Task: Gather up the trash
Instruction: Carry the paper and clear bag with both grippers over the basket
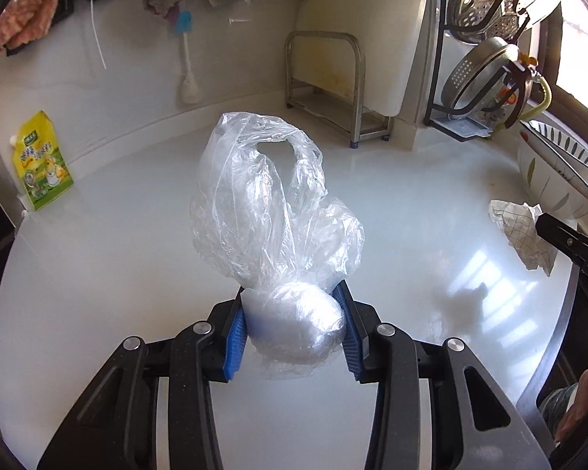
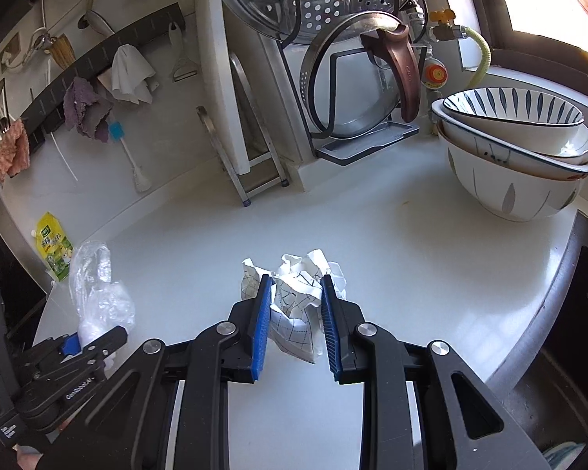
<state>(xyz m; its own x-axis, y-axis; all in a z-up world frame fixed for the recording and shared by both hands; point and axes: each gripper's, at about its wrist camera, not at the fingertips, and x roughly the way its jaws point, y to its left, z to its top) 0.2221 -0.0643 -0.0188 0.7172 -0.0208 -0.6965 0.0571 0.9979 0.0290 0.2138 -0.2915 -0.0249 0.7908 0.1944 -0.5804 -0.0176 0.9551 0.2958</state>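
Observation:
My left gripper point(image 1: 294, 305) is shut on a crumpled clear plastic bag point(image 1: 270, 203), whose loose handles stand up above the blue pads; the bag also shows at the left of the right wrist view point(image 2: 98, 286). My right gripper point(image 2: 296, 290) is shut on a crumpled ball of white gridded paper point(image 2: 298, 293) just above the white counter point(image 2: 411, 254). That paper and the right gripper's tip show at the right edge of the left wrist view point(image 1: 521, 227).
A yellow-green pouch point(image 1: 43, 164) leans against the back wall at the left. Stacked patterned bowls point(image 2: 517, 149) stand at the right. A rack with steel lids and a steamer point(image 2: 352, 78) and a metal stand point(image 1: 325, 86) sit at the back. A sink edge point(image 2: 568, 293) lies right.

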